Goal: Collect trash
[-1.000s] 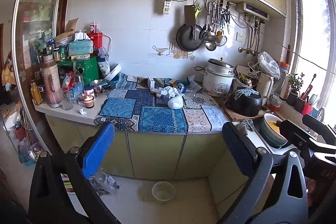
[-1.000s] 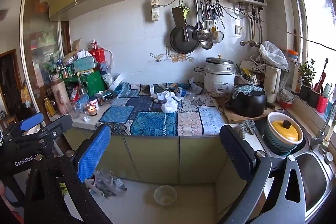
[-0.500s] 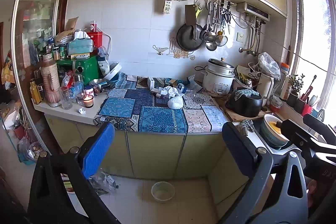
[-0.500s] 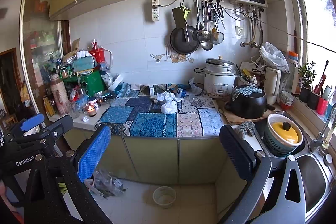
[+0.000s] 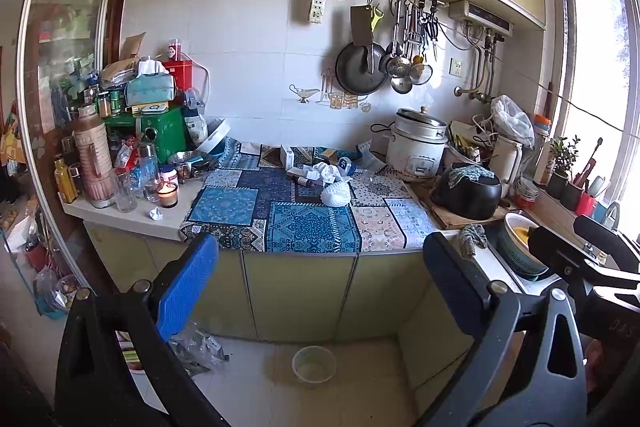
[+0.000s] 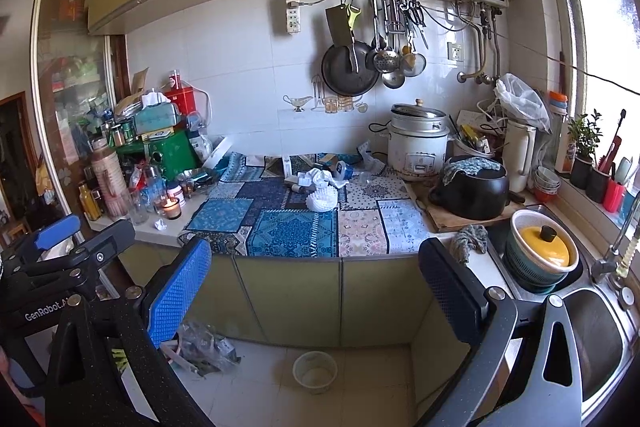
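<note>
Left wrist view gives us the left gripper (image 5: pixel 318 269) spread wide with nothing between its fingers, one pad blue and dimpled, the other dark. Beyond it, the patchwork cloth (image 5: pixel 304 211) covers the counter in blue, teal and pink squares. On that cloth sits the trash: a crumpled white wad (image 5: pixel 336 193) near the middle, with scraps of paper and small packets (image 5: pixel 320 169) heaped just behind it, towards the tiled wall. A tiny paper ball (image 5: pixel 156 213) lies off the cloth's left edge on bare counter, just beside a lit candle (image 5: pixel 168 193) in glass. Right of the cloth, a round black pot (image 5: pixel 468 195) rests on a wooden board.

Right wrist view shows more. The right gripper (image 6: pixel 316 267) is also released and empty, same blue and dark pads. The wad (image 6: pixel 322 199) shows here too. Only here do we get the steel sink (image 6: pixel 592 339) fully, far right of the cloth, and the yellow lid (image 6: pixel 540 245) with a black knob sitting in a ribbed green basket. Low at the left edge, the other gripper's black frame pokes in.

Both views catch a pale round bowl (image 6: pixel 315 371) on the floor tiles below the cloth, and crinkled clear plastic (image 6: pixel 208 347) to its left.
</note>
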`<state>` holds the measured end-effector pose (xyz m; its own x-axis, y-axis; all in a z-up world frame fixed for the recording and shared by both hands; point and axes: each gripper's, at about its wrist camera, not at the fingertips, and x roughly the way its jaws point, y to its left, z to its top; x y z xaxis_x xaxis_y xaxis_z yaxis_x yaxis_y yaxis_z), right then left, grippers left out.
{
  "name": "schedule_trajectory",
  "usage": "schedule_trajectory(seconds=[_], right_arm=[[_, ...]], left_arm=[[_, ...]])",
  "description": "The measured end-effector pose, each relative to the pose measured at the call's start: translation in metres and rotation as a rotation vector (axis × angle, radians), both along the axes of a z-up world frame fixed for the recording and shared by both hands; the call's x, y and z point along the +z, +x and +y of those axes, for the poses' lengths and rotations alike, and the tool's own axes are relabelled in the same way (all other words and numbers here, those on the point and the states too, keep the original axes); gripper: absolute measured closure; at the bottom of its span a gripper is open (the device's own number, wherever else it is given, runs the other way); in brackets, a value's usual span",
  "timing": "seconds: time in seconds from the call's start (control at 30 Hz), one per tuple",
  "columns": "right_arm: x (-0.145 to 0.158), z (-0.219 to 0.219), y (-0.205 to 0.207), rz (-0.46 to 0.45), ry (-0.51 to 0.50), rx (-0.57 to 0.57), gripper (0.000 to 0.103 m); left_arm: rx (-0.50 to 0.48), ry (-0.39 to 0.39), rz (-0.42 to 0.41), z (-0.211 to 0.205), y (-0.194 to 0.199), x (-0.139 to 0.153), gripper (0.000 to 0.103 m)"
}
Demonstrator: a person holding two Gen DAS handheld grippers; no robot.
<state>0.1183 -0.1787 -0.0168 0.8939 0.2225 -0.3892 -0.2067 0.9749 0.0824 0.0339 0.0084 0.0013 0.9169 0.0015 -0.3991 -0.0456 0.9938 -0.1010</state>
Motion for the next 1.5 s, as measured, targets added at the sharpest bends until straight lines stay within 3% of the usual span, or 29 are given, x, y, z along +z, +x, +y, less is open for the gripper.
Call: schedule_trajectory(seconds=[0.47,0.7,1.0,1.5], right_arm=[[-0.019,0.029,0.019,0.052,-0.009,-0.097,0.000],[-0.029,0.038,0.047,0.083,-0.027,-0.131,0.000],[-0.051,0.034,0.127,0.112,-0.051,-0.135,0.000],[-0.074,0.017,0.332,0.222,-0.055,-0.017,0.000]], left_arm=[[-0.051,-0.019,0.048,0.046,0.030,-0.023,0.000],[-0.057,-0.053,0.101,0.064,0.077,-0.042,0.000],[-0.015,-0.060,0.140,0.067,0.179,-0.066,0.000],[0.100,-0.026,0.237,0.062,0.400,-0.085,0.000]])
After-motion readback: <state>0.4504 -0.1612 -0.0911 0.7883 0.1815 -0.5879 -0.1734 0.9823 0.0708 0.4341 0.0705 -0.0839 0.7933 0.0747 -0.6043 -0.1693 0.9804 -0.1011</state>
